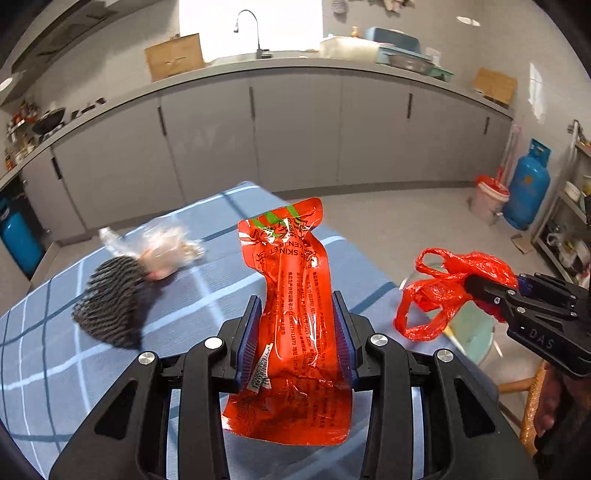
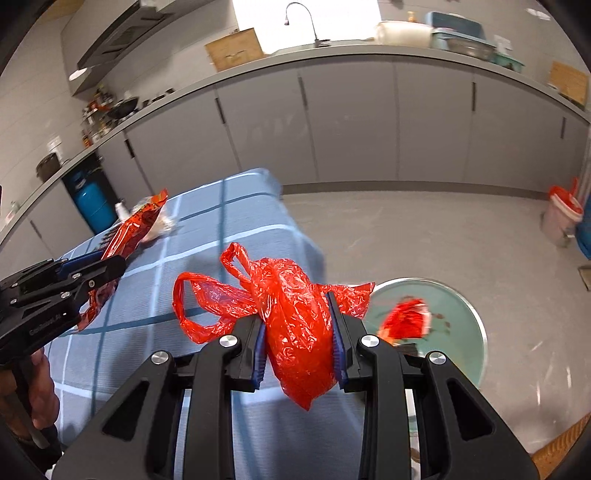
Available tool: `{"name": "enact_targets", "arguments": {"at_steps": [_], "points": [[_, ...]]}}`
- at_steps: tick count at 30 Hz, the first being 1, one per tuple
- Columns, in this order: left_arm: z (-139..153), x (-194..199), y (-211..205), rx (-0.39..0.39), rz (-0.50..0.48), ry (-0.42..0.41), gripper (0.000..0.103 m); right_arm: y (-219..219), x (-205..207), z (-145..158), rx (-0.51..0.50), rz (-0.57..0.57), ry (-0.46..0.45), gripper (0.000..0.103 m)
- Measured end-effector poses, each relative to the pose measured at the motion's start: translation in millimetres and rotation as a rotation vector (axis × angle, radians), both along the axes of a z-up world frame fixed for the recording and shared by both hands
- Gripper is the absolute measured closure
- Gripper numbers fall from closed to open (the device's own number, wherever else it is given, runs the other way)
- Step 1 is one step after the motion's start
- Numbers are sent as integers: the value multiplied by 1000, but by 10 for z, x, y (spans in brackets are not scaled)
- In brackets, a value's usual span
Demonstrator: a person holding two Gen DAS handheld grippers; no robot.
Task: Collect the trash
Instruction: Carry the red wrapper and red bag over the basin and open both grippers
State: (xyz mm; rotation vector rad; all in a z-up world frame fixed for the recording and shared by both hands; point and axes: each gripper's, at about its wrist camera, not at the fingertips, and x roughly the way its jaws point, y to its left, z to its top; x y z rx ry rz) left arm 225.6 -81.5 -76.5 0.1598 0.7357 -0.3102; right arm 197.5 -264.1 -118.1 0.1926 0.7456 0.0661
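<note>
closest, our left gripper (image 1: 299, 332) pinches a red snack wrapper (image 1: 291, 314) upright above the blue checked tablecloth (image 1: 207, 306). beside it our right gripper (image 2: 299, 332) clamps a crumpled red plastic bag (image 2: 295, 314) over a pale green bin (image 2: 465, 328) holding red scraps. farther off, clear plastic litter (image 1: 166, 251) lies against a grey knitted item (image 1: 110, 302).

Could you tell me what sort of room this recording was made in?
Most likely a home kitchen: a long counter over grey cabinets, a sink tap under the window, a wok on the stove side, and a blue gas cylinder on the floor.
</note>
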Motion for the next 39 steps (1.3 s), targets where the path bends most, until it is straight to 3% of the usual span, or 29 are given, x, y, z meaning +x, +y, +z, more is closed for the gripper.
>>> {"name": "enact_targets", "arguments": {"at_steps": [18, 32, 33, 35, 36, 37, 39], "points": [[-243, 21, -1193, 13, -210, 35, 64, -1038, -69, -367, 15, -206, 50, 74], [-573, 12, -1743, 46, -315, 96, 62, -1336, 41, -801, 57, -262, 109, 72], [-592, 11, -1759, 46, -320, 96, 60, -1339, 68, -853, 64, -258, 119, 71], [-612, 2, -1781, 43, -333, 99, 58, -1334, 109, -953, 66, -260, 134, 59], [-605, -8, -1780, 44, -335, 91, 53, -1349, 117, -1013, 68, -267, 147, 52], [-598, -16, -1775, 46, -332, 85, 40, -1360, 122, -1045, 73, -270, 152, 44], [-569, -23, -1723, 48, -318, 61, 38, -1375, 104, -1113, 72, -283, 167, 43]]}}
